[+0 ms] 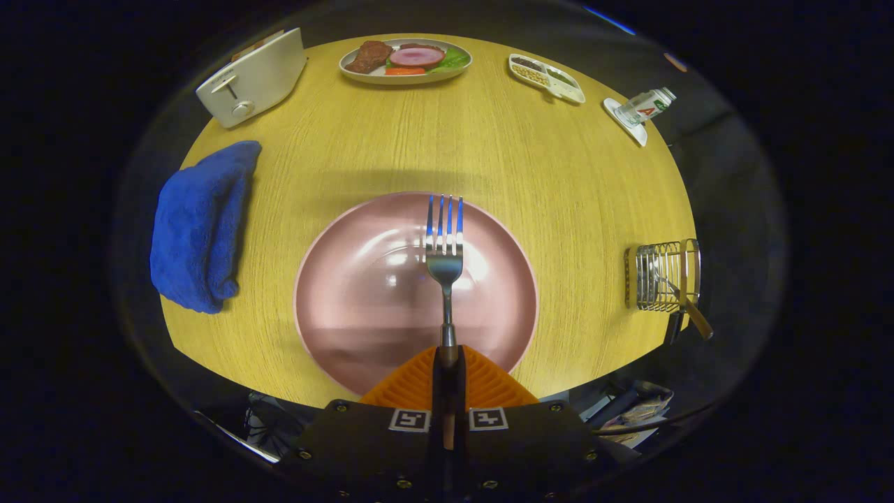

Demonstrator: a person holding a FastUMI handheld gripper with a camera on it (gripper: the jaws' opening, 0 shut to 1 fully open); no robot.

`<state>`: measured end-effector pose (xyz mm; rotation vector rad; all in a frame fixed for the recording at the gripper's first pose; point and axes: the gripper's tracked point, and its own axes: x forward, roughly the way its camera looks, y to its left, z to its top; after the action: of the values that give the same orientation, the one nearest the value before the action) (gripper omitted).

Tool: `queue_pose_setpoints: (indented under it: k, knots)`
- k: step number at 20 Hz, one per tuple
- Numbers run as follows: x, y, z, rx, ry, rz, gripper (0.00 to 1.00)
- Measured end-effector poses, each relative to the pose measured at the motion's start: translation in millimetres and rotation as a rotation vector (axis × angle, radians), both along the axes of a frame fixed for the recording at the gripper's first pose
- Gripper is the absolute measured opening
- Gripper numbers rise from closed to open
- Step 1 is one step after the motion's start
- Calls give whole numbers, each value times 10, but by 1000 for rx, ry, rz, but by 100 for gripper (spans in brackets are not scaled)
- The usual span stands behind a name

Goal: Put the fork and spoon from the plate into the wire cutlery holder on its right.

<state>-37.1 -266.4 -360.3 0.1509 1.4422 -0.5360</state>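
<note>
My gripper [447, 363] is shut on the handle of a steel fork [445, 244], both orange fingers [412, 383] pressed against it. The fork points straight ahead, tines away from me, held above the pink plate [349, 293]. The plate lies on the round wooden table just beyond the fingers, and its bowl is bare. To the right, near the table's edge, stands the wire cutlery holder [663, 274]. A utensil with a wooden handle [697, 318] sticks out of the holder toward me; its head is hidden behind the wires.
A folded blue towel [199, 223] lies left of the plate. At the table's far side sit a white toaster [253, 78], a plate of food [405, 61], a small divided dish [546, 77] and a bottle on a white coaster [642, 108].
</note>
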Motion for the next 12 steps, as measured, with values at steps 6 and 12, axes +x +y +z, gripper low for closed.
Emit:
queue_pose_setpoints:
  k: [6,12]
  knots:
    - [-102,-386,235,-29,-12,-93,6]
    - [-311,-865,469,-67,-18,-211,6]
